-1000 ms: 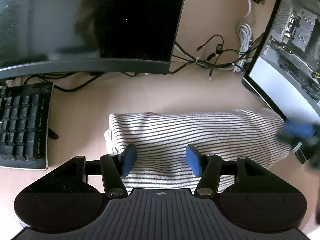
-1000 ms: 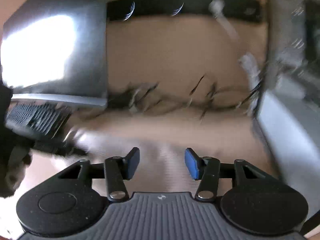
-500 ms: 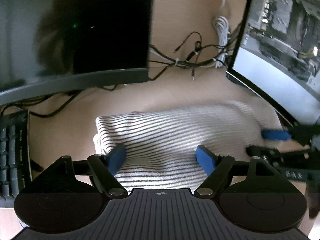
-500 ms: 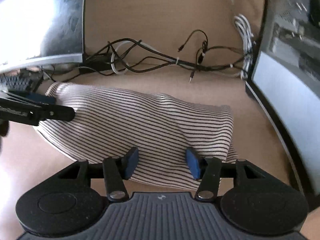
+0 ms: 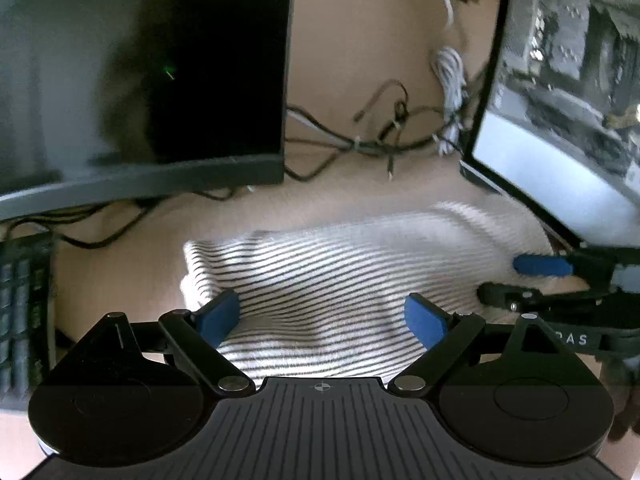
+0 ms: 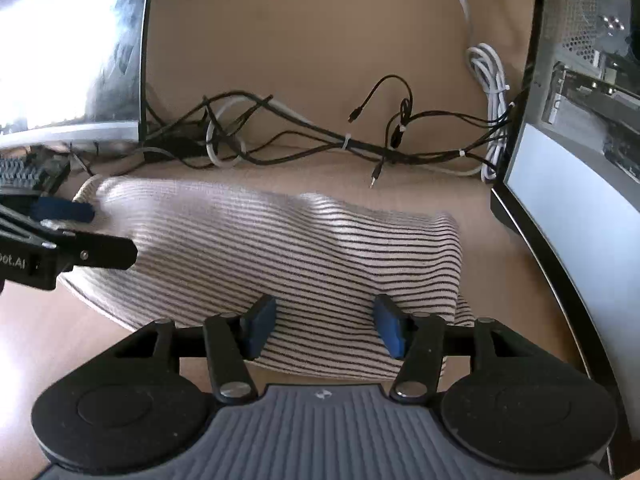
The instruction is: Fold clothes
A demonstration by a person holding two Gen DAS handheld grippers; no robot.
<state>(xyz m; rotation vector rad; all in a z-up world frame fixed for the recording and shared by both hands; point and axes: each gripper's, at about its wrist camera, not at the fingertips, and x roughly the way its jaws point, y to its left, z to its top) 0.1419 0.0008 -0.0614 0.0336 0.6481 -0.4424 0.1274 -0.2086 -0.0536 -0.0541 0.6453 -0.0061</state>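
Left wrist view is looking down over the left gripper point(image 5: 322, 318), whose jaws are opening wide; its 2 blue pads point(image 5: 219, 315) are standing apart over the near edge of the striped garment point(image 5: 340, 276), with cloth lying between them but neither pad pressing on it. The garment is lying folded into a long band on the tan desk point(image 5: 352, 72), stretching from just ahead of this gripper off to its right. At that right end the right gripper point(image 5: 532, 278) is reaching in, 1 blue pad above the cloth and a dark finger below it. Ahead and to the left a dark monitor point(image 5: 180, 80) is standing, ahead and to the right a lit monitor point(image 5: 560, 120), and a tangle of cables point(image 5: 380, 144) is lying between them. A keyboard point(image 5: 24, 312) is sitting at the far left.

In the right wrist view the right gripper point(image 6: 324, 328) is also opening, its pads parted over the garment's point(image 6: 280, 248) near edge without clamping it. The left gripper point(image 6: 76, 228) is showing at the cloth's left end, with the cables point(image 6: 340, 144) running beyond.
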